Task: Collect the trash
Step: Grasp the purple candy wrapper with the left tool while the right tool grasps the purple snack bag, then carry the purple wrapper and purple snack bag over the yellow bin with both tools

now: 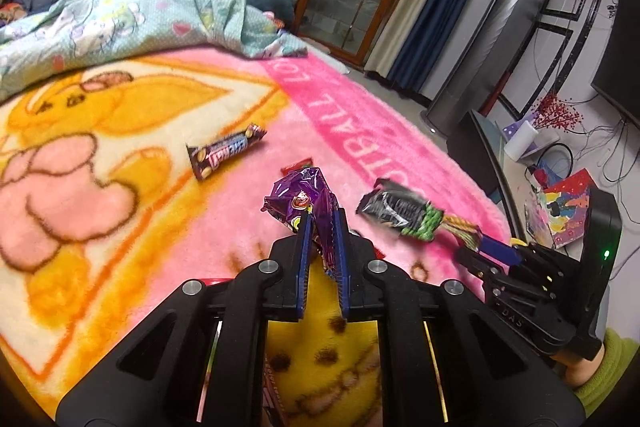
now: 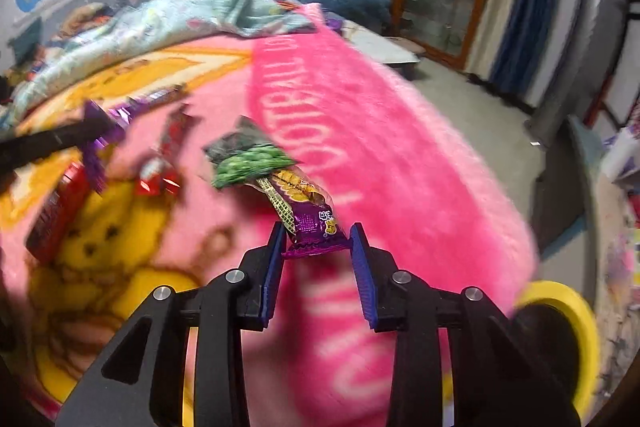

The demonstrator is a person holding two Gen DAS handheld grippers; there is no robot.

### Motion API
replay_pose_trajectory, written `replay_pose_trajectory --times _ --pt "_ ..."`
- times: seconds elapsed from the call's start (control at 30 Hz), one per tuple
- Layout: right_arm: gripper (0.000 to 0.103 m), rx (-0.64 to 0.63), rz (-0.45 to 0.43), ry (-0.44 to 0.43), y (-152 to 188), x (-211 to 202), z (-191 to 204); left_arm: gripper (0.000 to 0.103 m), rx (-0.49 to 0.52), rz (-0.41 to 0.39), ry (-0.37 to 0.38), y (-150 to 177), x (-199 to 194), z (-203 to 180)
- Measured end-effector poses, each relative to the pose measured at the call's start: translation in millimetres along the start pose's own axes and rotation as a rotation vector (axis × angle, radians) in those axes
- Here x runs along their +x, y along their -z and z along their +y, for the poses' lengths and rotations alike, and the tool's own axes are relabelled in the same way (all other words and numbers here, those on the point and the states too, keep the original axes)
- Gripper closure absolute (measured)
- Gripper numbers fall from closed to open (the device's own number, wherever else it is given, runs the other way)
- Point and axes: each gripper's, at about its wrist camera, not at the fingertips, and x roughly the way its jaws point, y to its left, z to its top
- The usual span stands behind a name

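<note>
Claws (image 1: 322,223) (image 2: 319,239) pinch purple wrapper (image 1: 304,197), snack packet (image 2: 280,187).

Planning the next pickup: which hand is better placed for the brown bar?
Left. Its tongs, though shut on the purple wrapper, sit nearer the brown bar; the right tongs are farther off.

Glossy foil wrapper (image 1: 304,199) (crinkly), fuzzy blanket (image 1: 400,155).

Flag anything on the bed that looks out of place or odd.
Snack wrappers litter the pink blanket: a brown bar wrapper lies loose, and red wrappers sit nearby. The left tongs pinch a crumpled purple wrapper; the right tongs hold a green-and-purple packet.
</note>
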Motion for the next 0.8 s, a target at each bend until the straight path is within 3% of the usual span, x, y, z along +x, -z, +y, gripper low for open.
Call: replay_pose_trajectory --times 0.13,0.8 --pt "0.072 -0.012 -0.032 0.049 6.8 -16.6 -12.3 0.096 0.018 -0.02 0.021 -2.3 -7.5 -9.2" --pt "0.072 0.164 -0.095 0.04 24.3 -83.1 -65.2 0.096 0.151 -0.05 0.119 5.9 -27.5 -77.4"
